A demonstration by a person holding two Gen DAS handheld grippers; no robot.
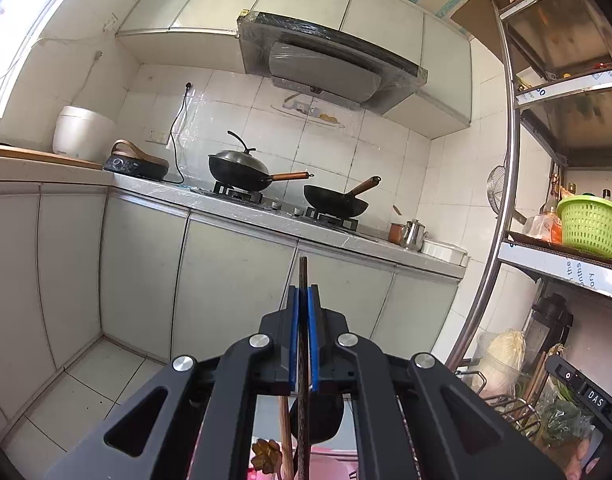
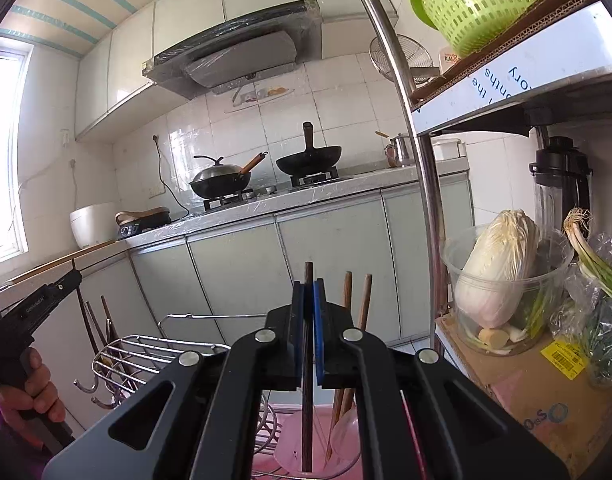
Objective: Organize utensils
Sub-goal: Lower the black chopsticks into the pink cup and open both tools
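My left gripper (image 1: 303, 296) is shut on a thin dark utensil handle (image 1: 303, 272) that stands upright between the blue pads; a black ladle-like head (image 1: 315, 416) and a wooden handle (image 1: 285, 428) show below it. My right gripper (image 2: 307, 292) is shut on a dark brown chopstick (image 2: 308, 276) held upright, its lower end down in a pink holder (image 2: 302, 448). Two wooden utensil handles (image 2: 357, 300) stand in that holder just right of the gripper. The left gripper's body also shows in the right wrist view (image 2: 30, 312), held by a hand.
A wire dish rack (image 2: 146, 352) stands left of the pink holder. A metal shelf post (image 2: 421, 184) rises on the right, with a cabbage in a clear tub (image 2: 497, 276) and a green basket (image 2: 481, 4). Two woks (image 1: 242, 168) sit on the stove across the room.
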